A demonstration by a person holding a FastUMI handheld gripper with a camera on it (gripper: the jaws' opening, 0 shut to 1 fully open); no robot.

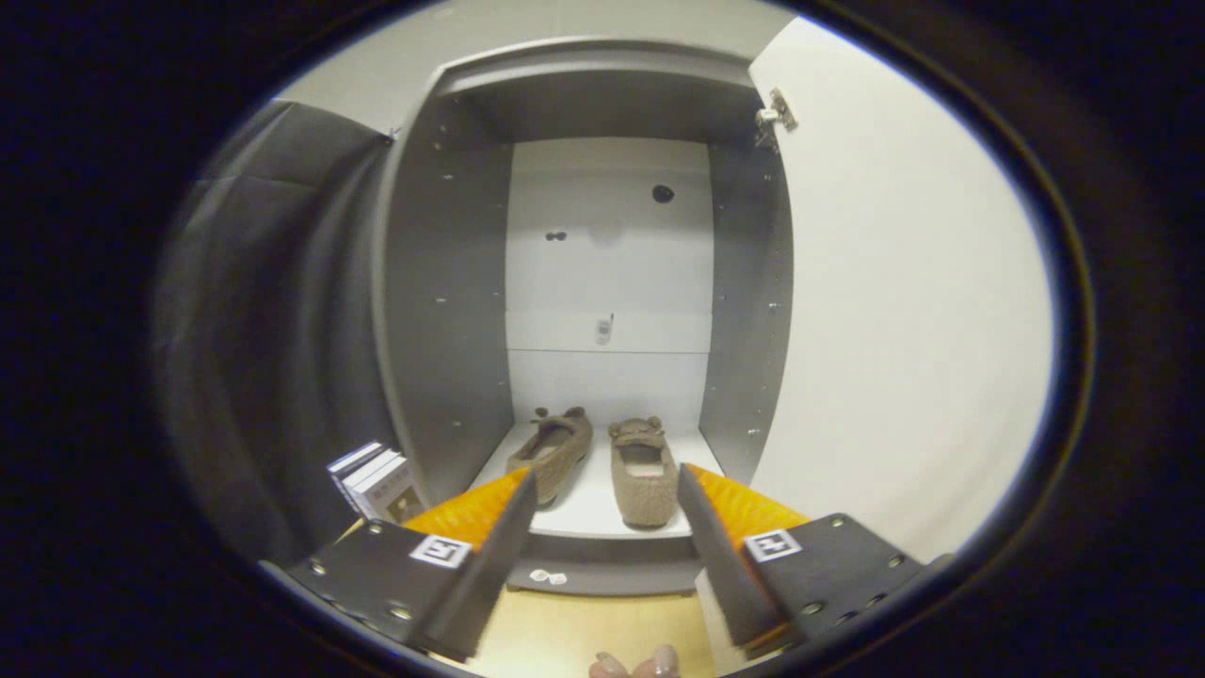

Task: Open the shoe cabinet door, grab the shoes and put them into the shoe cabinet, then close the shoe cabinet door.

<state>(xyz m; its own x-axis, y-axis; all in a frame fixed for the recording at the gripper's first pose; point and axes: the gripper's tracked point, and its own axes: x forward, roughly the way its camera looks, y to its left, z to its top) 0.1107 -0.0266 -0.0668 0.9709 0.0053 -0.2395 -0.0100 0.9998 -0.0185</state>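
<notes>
A stack of white boxes stands on the wooden floor against the black cloth wall.

The gripper is level, jaws spread wide apart, gripping nothing.

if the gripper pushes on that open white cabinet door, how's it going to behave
The door hangs on a hinge at the cabinet's edge, so it should swing rather than slide. It looks like a flat, stiff panel, unlikely to flex. The open gripper faces the shoes, away from it.
</notes>
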